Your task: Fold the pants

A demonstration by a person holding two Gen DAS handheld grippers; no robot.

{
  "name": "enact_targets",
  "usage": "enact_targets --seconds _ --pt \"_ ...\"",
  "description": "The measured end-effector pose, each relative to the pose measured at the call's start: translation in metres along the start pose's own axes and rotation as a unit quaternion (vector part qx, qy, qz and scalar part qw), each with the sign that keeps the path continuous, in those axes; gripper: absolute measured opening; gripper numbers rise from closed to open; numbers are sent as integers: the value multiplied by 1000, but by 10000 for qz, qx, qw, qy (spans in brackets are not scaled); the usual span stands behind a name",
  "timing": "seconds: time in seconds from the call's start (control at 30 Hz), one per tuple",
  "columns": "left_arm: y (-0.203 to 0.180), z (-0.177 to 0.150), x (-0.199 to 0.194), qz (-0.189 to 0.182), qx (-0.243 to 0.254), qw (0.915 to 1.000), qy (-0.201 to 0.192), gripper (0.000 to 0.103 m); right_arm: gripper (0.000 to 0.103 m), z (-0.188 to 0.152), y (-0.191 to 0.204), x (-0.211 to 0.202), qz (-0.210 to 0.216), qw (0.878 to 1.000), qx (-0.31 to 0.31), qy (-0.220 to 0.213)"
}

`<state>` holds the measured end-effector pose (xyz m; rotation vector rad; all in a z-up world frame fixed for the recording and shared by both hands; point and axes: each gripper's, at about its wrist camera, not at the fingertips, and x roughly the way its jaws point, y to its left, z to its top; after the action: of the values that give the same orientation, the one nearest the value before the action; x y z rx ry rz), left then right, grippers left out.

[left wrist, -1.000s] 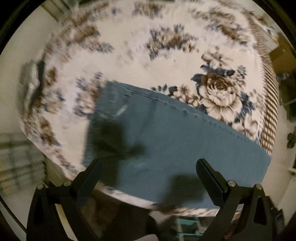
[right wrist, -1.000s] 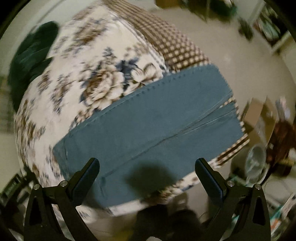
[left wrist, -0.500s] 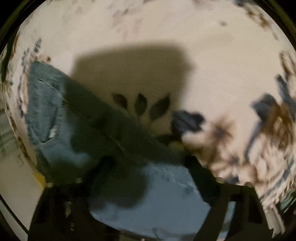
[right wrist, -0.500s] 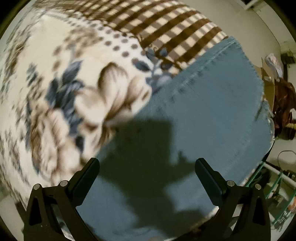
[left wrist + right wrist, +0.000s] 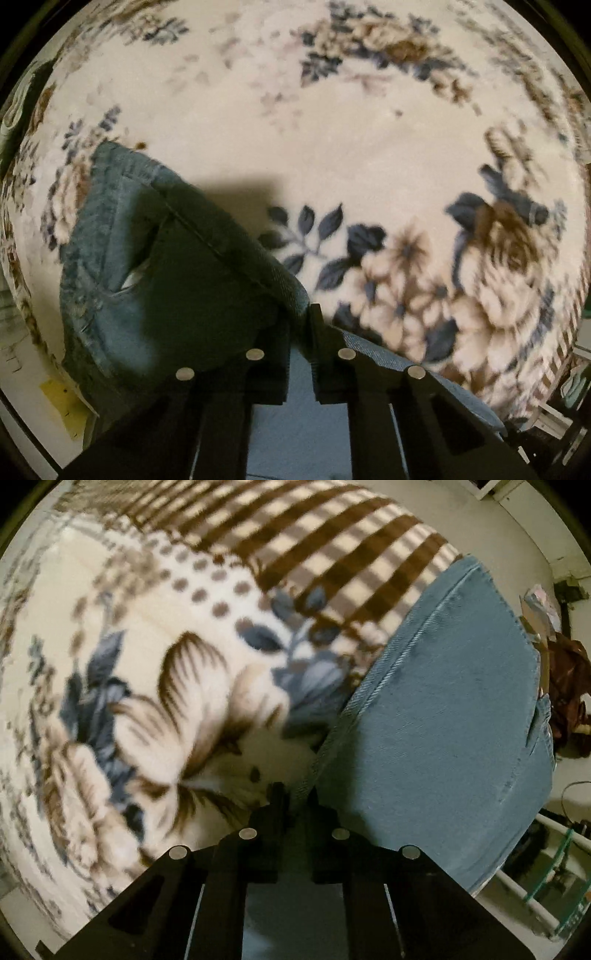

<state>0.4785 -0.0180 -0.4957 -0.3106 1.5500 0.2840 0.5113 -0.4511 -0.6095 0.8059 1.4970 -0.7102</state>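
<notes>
**Both tongs pinched on the jeans' edge**

While the floral blanket (image 5: 332,155) covered nearly all of both views, cream with brown and blue roses and a brown checked border (image 5: 332,542) at its far side, the blue denim pants (image 5: 443,720) lay across it near the front edge. In the right wrist view the pants spread out flat to the right, one stitched seam running up toward the checked border, with the hem end hanging close to the blanket's edge. In the left wrist view the waist end (image 5: 122,236) sat to the left, partly in shadow, a pocket opening gaping there with pale lining showing inside.

The left tongs (image 5: 300,325) were drawn together on a raised ridge of the denim, the fabric lifted into a peak between the two black fingers. The right tongs (image 5: 295,797) were likewise closed on the seamed edge of the pants, cloth squeezed in the narrow gap.

Beyond the blanket on the right, a pale floor (image 5: 517,524) and some dark clutter showed, too blurred to name.
</notes>
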Motion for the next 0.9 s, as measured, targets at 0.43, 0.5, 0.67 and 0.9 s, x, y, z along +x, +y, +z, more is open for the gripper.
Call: enact_targets --seconds 0.43,0.5,0.67,0.9 --pt "75 -122 -61 -541 -16 9961 -703 5 5 -111 -141 -67 869 9943 -535 -307" --pt "95 -152 -50 -540 -148 9969 -550 5 5 -132 -170 -65 791 9939 -689 -326" --pt "132 -207 4 -432 -475 9978 -150 5 5 -167 -226 -41 568 9939 -909 -257" --pt "136 -227 68 -276 -380 9989 15 7 6 -183 -252 11 332 9899 -1364 -205"
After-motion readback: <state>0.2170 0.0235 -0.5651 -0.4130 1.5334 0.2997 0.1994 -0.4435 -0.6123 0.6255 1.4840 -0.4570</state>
